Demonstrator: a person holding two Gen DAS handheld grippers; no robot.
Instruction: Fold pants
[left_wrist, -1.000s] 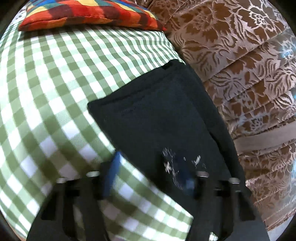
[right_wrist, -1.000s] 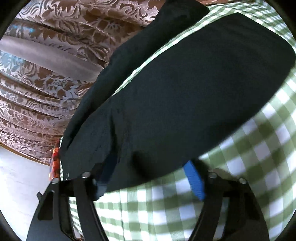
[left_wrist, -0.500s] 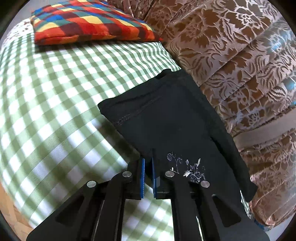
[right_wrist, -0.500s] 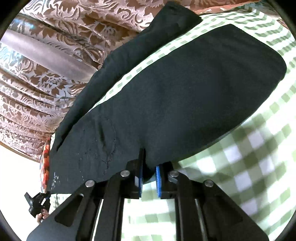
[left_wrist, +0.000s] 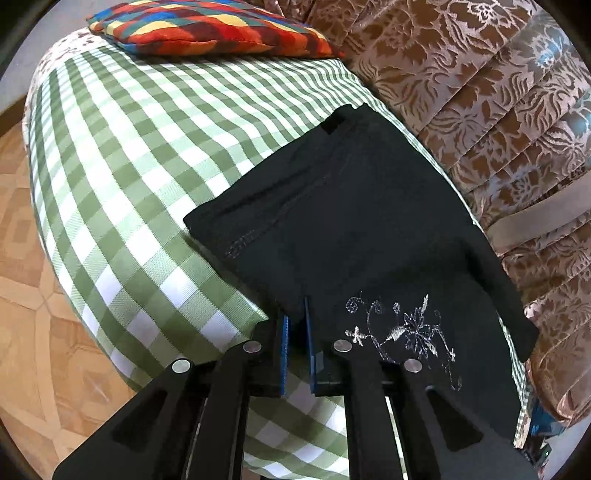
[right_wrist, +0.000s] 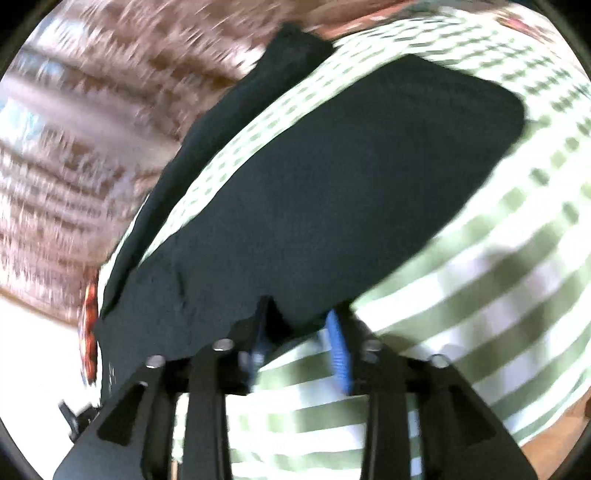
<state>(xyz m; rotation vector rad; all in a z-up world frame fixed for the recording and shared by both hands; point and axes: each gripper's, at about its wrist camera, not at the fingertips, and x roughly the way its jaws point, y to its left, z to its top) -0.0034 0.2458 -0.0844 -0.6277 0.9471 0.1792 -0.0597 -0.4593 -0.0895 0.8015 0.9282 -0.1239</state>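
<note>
Black pants (left_wrist: 354, 221) with pale embroidery lie on a green-and-white checked bed cover (left_wrist: 122, 177). In the left wrist view my left gripper (left_wrist: 297, 332) is shut on the near edge of the pants, close to the embroidery. The right wrist view is motion-blurred. There the pants (right_wrist: 332, 192) spread ahead, with a second leg lying along the far edge. My right gripper (right_wrist: 299, 328) has its jaws parted, with the pants' near edge between the blue pads (right_wrist: 338, 339); the cloth looks loose there.
A multicoloured checked cushion (left_wrist: 207, 29) lies at the far end of the bed. Brown floral curtains (left_wrist: 480, 92) hang along the right side. Tiled floor (left_wrist: 22, 295) shows at the left below the bed edge.
Both grippers closed on the pants' edge half a second ago. Since then the left has lifted back slightly still shut, and the right has opened and is moving fast.
</note>
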